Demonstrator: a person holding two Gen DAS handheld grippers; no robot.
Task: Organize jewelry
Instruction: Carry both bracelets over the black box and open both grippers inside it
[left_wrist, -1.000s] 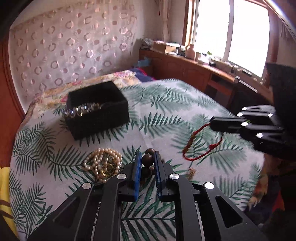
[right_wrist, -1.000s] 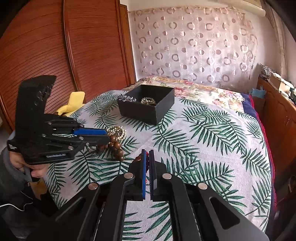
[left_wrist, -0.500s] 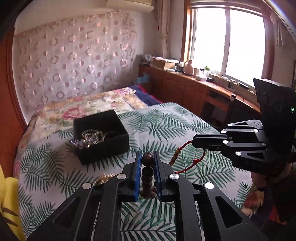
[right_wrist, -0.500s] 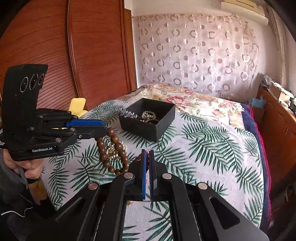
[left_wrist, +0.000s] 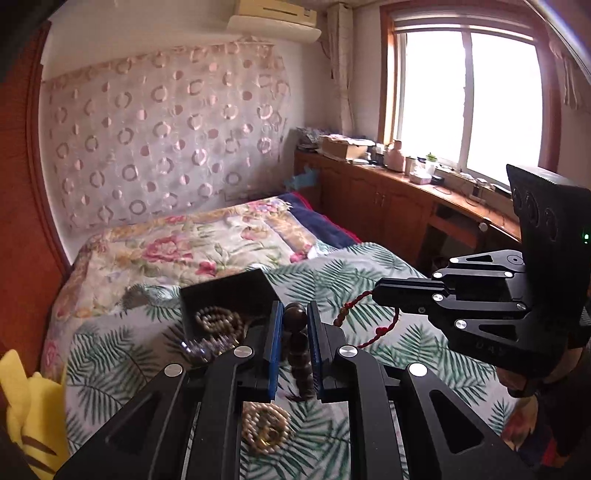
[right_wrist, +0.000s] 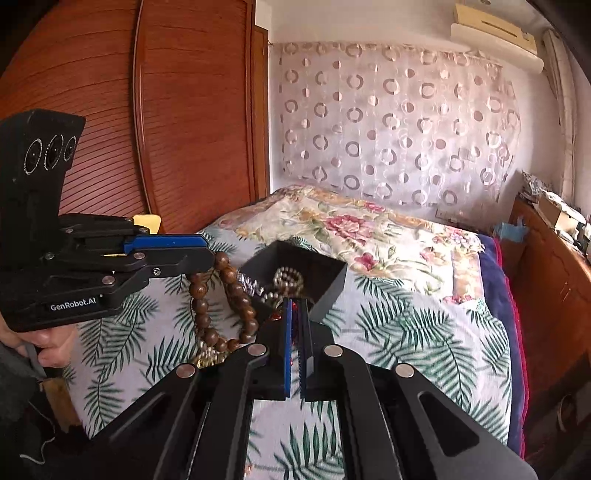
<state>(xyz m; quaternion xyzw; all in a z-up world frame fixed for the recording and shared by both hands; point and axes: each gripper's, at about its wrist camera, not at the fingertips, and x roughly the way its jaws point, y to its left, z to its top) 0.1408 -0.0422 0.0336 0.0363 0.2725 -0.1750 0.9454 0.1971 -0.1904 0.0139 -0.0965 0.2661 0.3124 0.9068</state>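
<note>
Left wrist view: my left gripper (left_wrist: 295, 334) pinches the dark wooden bead bracelet (left_wrist: 298, 345) between its blue pads, one bead showing above the fingertips and the rest of the strand hanging down between the fingers. From the right wrist view that bracelet (right_wrist: 225, 299) hangs as a loop below the left gripper (right_wrist: 208, 254), clear of the bedspread, on the near left side of the black jewelry box (right_wrist: 332, 280). My right gripper (right_wrist: 294, 314) has its pads pressed nearly together on the red cord bracelet (right_wrist: 293, 308); only a sliver of red shows between them there. In the left wrist view the right gripper (left_wrist: 376, 291) holds the same red cord bracelet (left_wrist: 365, 321) by its tip, the cord with small beads drooping in a loop to the right of the box (left_wrist: 229, 291), above the palm-leaf bedspread (left_wrist: 369, 266). Box sits open on the bedspread, with a pale beaded strand (left_wrist: 218, 325) inside and a clear crystal bracelet (left_wrist: 201, 349) at its near rim; whether that one lies inside or drapes over the edge I cannot tell. Nearer than the box, a pearl pile (left_wrist: 264, 430) with something gold in it lies on the bedspread under my left fingers. Left of the box, at the bed's edge, a yellow plush (left_wrist: 26, 406). Beyond the box, a floral quilt (left_wrist: 184, 243). A hand (right_wrist: 40, 341) grips the left gripper's handle.
</note>
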